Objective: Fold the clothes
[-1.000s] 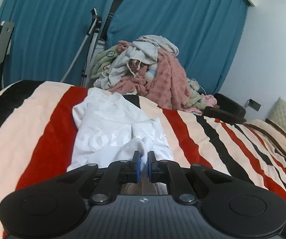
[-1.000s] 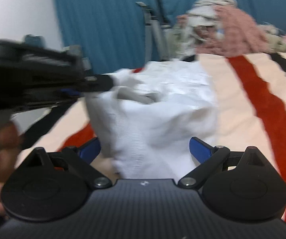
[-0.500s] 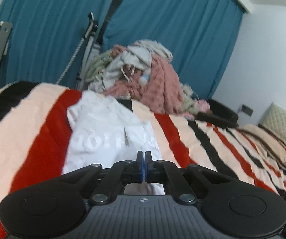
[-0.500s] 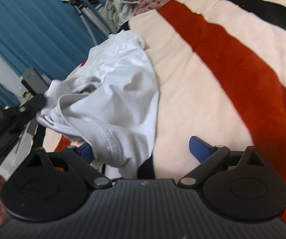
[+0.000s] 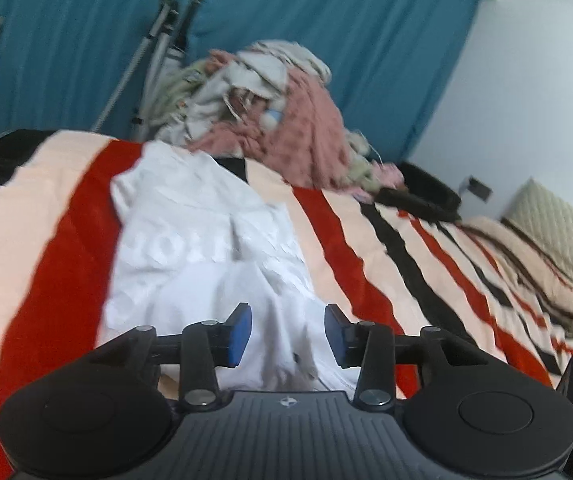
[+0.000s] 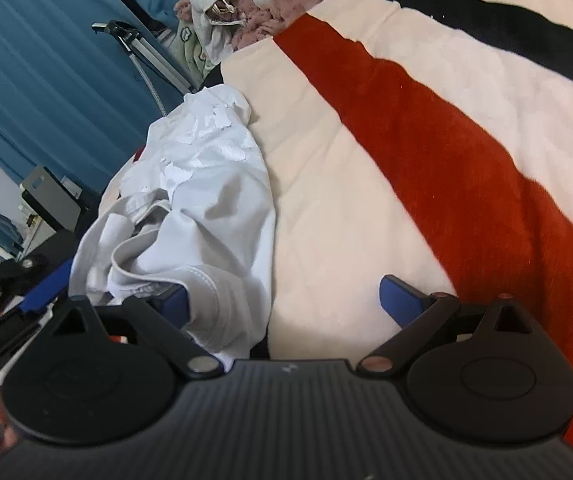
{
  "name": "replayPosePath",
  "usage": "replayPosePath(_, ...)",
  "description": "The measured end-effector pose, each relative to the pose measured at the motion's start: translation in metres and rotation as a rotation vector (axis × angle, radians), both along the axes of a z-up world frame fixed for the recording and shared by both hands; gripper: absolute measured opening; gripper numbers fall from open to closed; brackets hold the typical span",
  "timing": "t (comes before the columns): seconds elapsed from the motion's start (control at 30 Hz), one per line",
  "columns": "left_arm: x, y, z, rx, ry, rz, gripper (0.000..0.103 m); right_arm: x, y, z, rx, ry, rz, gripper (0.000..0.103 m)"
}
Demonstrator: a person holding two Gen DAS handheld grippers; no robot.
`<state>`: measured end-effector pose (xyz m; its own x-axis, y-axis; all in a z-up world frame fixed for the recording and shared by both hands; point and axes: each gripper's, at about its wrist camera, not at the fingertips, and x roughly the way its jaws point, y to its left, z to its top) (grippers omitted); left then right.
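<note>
Striped bed; left tongs opening over shirt.

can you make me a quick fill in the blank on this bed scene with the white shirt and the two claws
1. The white shirt lies on a ____ blanket.
2. The unfolded clothes pile stands in front of ____ curtains.
3. The pads of the left claw, whose jaws are opening, are coloured ____.
4. The right claw is ____.

Missing words: striped; blue; blue; open

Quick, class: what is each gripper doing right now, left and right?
Left gripper: jaws opening, white garment lying between them, not pinched.
Right gripper: open, holding nothing; the garment's edge lies by one finger.
</note>
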<state>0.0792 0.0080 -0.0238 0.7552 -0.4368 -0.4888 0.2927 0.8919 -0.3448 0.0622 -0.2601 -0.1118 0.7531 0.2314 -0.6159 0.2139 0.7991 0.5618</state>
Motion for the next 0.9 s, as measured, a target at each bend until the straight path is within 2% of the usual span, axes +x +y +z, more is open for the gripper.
replayPosePath(0.03,0.003,-0.002,-0.004,0.017,0.010,0.015,0.038,-0.001,0.000,-0.001,-0.009,0.002,-0.002,0.097)
replayPosePath(0.07,0.006,-0.004,-0.008,0.035,0.020,0.030,0.027,-0.002,0.001,-0.002,-0.018,0.004,-0.005,0.097)
replayPosePath(0.1,0.008,-0.006,-0.012,0.049,0.024,0.045,0.003,-0.002,0.001,-0.004,-0.030,0.007,-0.006,0.097)
replayPosePath(0.23,-0.004,0.009,0.002,0.020,-0.085,0.109,0.003,0.002,0.009,-0.011,-0.136,0.020,0.027,0.097)
replayPosePath(0.3,-0.015,0.024,0.015,-0.039,-0.133,0.148,0.003,0.003,0.012,-0.012,-0.171,0.021,0.040,0.097)
replayPosePath(0.43,-0.035,0.057,0.033,-0.107,-0.180,0.236,0.003,0.003,0.009,-0.009,-0.190,0.011,0.028,0.097)
replayPosePath(0.5,-0.043,0.075,0.032,-0.161,-0.147,0.286,0.003,0.003,0.002,-0.004,-0.197,-0.006,-0.009,0.097)
replayPosePath(0.57,-0.051,0.087,0.029,-0.178,-0.112,0.319,0.003,0.000,-0.006,0.006,-0.232,-0.044,-0.069,0.097)
replayPosePath(0.73,-0.065,0.102,0.025,-0.185,-0.055,0.343,0.003,-0.016,-0.023,0.048,-0.385,-0.258,-0.213,0.097)
replayPosePath(0.83,-0.058,0.104,0.021,-0.146,-0.006,0.353,0.003,-0.027,-0.029,0.066,-0.460,-0.381,-0.261,0.097)
replayPosePath(0.9,-0.053,0.101,0.015,-0.096,0.025,0.349,0.004,-0.030,-0.032,0.073,-0.486,-0.431,-0.259,0.097)
